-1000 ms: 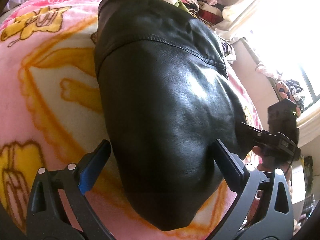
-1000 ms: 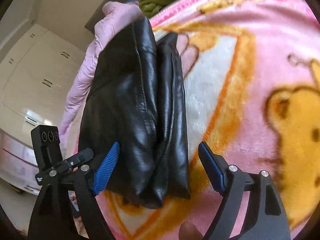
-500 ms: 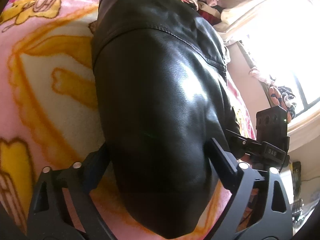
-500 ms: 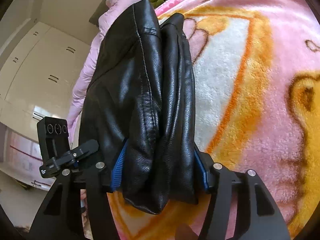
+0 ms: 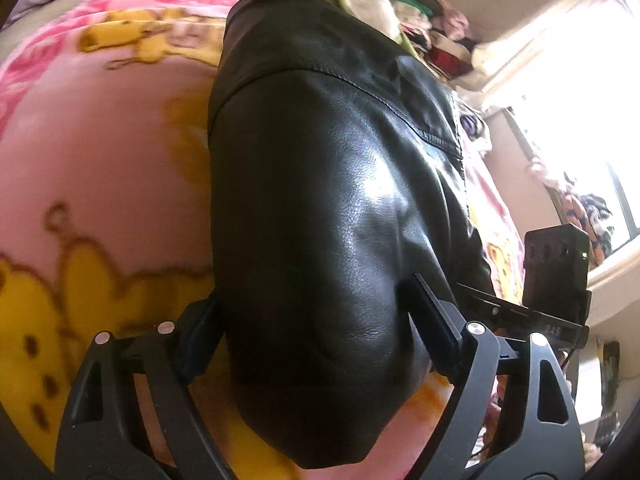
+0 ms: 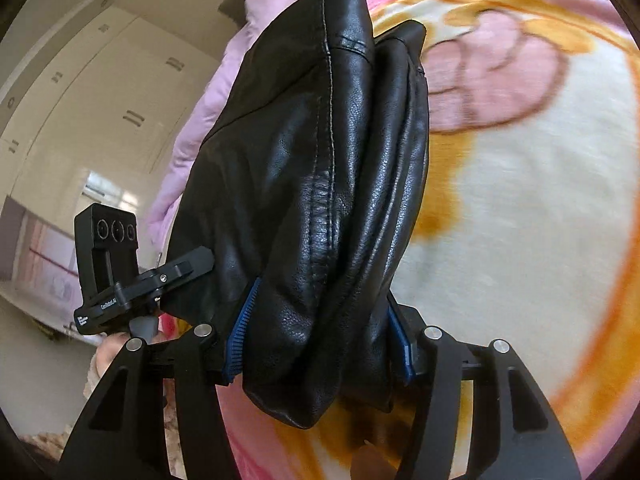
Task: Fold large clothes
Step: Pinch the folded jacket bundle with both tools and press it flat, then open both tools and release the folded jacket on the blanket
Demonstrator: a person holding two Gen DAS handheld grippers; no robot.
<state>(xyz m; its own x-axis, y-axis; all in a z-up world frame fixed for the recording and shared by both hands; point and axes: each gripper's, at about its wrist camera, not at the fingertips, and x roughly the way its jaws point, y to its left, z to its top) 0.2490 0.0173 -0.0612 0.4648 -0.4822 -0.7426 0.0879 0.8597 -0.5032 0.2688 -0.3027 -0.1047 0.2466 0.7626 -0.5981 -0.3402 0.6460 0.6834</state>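
A: Left gripper [image 5: 316, 328] status?
B: Jaws closing, pads pressing both sides of the folded black leather jacket [image 5: 332, 184]. Bulky end of the bundle sits between them.
A: Right gripper [image 6: 320, 344]?
B: Clamped on the same jacket [image 6: 316, 184] from the other side; blue pads [image 6: 242, 336] squeeze the stacked leather layers, fold edge hangs below the fingers.
A: Where's the jacket?
B: On the bed, over a pink blanket [image 5: 100, 160] with yellow cartoon print. It runs away from both cameras as a long folded bundle.
A: Surroundings?
B: Pile of clothes [image 5: 400, 4] past the jacket's far end, bright window [image 5: 580, 92] to the right in the left wrist view. Cream wardrobe [image 6: 100, 92] at left in the right wrist view.
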